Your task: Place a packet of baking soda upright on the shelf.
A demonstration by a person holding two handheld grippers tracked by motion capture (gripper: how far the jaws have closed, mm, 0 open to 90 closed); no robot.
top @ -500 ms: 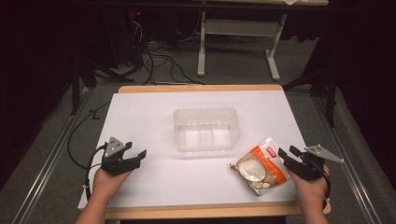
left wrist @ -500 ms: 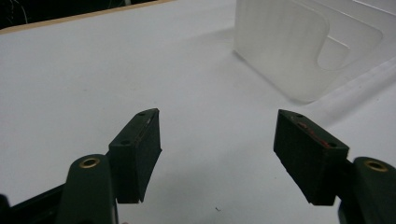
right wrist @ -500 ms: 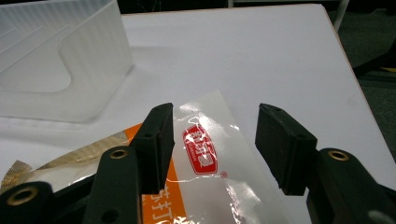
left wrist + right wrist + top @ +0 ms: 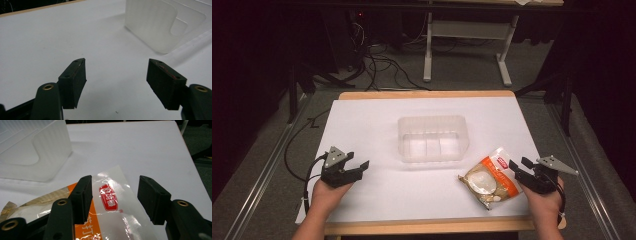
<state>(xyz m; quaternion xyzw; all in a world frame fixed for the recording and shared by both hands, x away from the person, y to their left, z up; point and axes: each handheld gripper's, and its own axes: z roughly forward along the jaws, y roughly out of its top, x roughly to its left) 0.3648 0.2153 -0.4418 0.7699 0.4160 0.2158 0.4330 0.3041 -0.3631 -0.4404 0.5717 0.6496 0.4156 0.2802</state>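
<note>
Packet [image 4: 491, 179], near the table's [image 4: 377, 120] right front corner in the high view, lying flat with its long axis slanting from front-left to back-right. Right gripper [image 4: 521, 168] just beside its back-right end, jaws spread and empty; by far the nearer claw. Left gripper [image 4: 358, 166] well apart at front left, likewise agape, holding nothing. Clear tub [image 4: 433, 139] at centre, behind and left of the packet.

From the left gripper view: left gripper [image 4: 116, 72] wide open over bare white table [image 4: 50, 37], tub [image 4: 155, 25] ahead to the right.

From the right gripper view: right gripper [image 4: 114, 195] open, poised over the packet's [image 4: 110, 200] clear sealed end with its red logo, not closed on it; jaws either side of that end, packet body running back toward the left jaw. Tub [image 4: 37, 152] beyond, upper left.
</note>
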